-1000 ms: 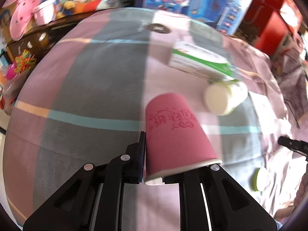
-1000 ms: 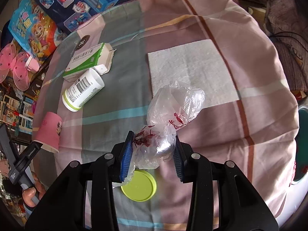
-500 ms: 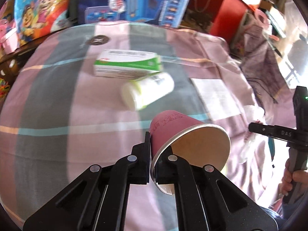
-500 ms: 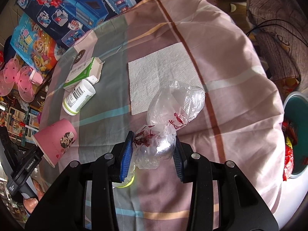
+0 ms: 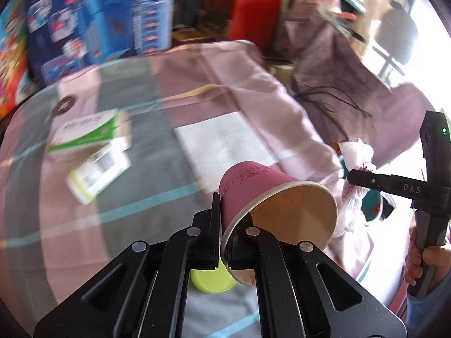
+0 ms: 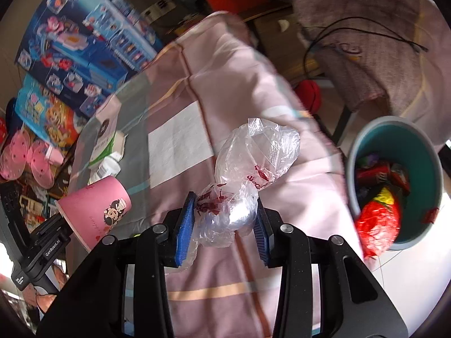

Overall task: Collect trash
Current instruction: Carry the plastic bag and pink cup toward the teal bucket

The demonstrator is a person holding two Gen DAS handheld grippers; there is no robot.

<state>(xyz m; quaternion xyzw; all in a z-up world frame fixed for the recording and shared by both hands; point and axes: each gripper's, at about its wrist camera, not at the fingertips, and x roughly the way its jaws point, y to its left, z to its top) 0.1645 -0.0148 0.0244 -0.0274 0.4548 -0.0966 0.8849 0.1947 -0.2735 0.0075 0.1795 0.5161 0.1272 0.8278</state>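
Both grips unchanged — left gripper pinching pink cup, right gripper clamping plastic bag — now nearer bin

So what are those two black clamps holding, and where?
Left hand-held gripper pinches the pink paper cup by its rim; right hand-held gripper squeezes the crumpled plastic bag at its lower end.

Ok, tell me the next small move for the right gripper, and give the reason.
Probably carry it on toward the teal bin and open over it. The right gripper is shut on the crumpled plastic bag, which hangs above the tablecloth, short of the bin's rim.
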